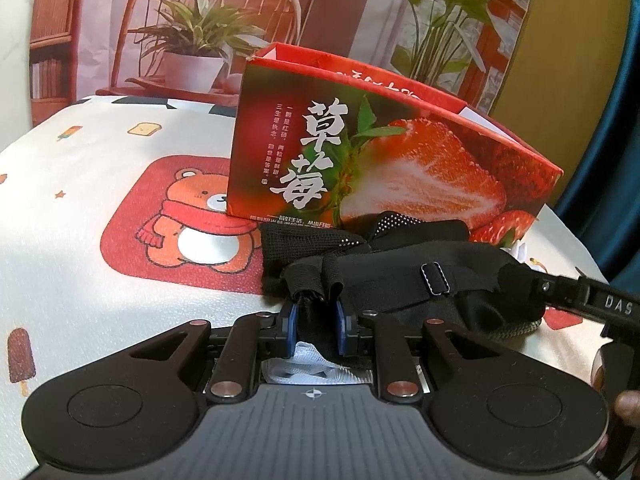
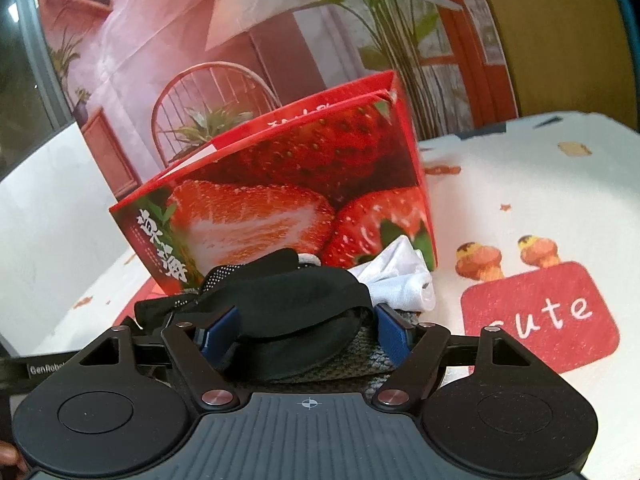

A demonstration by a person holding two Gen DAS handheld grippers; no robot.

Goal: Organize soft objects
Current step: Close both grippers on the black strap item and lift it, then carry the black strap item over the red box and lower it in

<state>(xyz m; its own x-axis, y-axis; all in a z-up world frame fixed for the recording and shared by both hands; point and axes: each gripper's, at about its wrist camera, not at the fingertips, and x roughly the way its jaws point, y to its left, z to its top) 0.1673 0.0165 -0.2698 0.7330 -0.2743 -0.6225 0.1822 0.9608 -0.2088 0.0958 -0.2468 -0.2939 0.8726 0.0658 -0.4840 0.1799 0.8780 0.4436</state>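
Observation:
A black eye mask with a strap [image 1: 400,272] lies in front of the red strawberry box [image 1: 384,160]. My left gripper [image 1: 317,322] is shut on the black strap of the mask. My right gripper [image 2: 308,330] straddles the mask's padded body [image 2: 292,312], jaws wide and touching it on both sides. A black dotted glove [image 1: 320,240] lies behind the mask, also in the right wrist view [image 2: 224,276]. White cloth [image 2: 400,280] and grey knit fabric [image 2: 368,352] lie under and beside the mask.
The open strawberry box [image 2: 304,184] stands upright just behind the pile. The tablecloth [image 1: 100,200] has a bear print and a red "cute" patch [image 2: 540,316]. A printed backdrop hangs behind the table. The right gripper's arm [image 1: 592,296] enters the left wrist view.

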